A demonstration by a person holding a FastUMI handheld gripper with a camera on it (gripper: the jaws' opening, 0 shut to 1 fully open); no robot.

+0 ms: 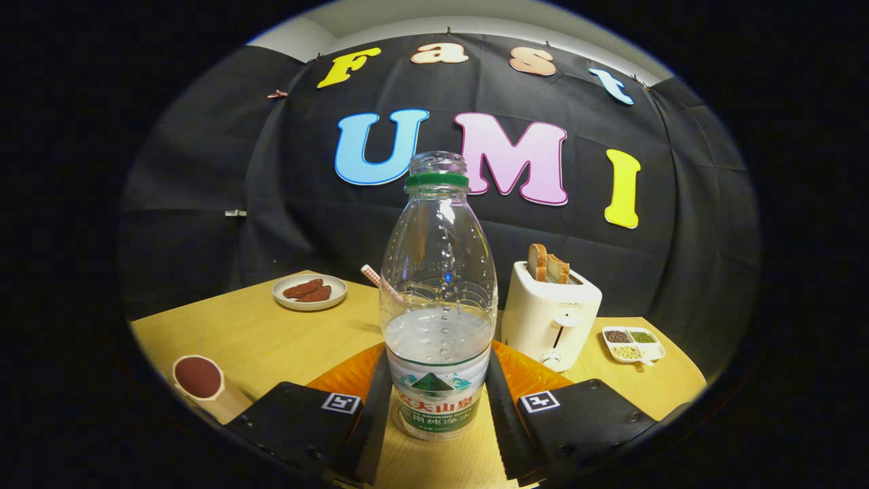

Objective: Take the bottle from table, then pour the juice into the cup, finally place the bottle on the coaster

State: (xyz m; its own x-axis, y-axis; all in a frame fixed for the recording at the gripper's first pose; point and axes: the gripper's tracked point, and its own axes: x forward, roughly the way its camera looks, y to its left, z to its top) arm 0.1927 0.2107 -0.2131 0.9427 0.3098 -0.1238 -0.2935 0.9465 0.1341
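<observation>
While the wooden table (258,333) is spreading out as the broadest surface, the clear bottle (438,299) is standing upright on it at the centre, uncapped, with a green ring at the neck and liquid filling roughly its lower third. The gripper (438,401) is reaching in from six o'clock, its two fingers (372,414) lying along either side of the bottle's labelled base; they are sitting right against the label, but whether both are actually pressing on it is not something I can tell.

At about two o'clock from the bottle, a cream toaster (551,316) is standing close by with two bread slices (546,265) poking out of its slots. At about ten o'clock, further back, a small white plate (309,292) is holding reddish-brown pieces. At about eight o'clock, well to the left of the fingers, a cup (200,384) with a dark red inside is sitting near the table's edge. At about three o'clock, past the toaster, a little divided dish (633,343) is carrying beans and seeds. A striped straw-like stick (373,275) is showing just behind the bottle's left shoulder.
</observation>
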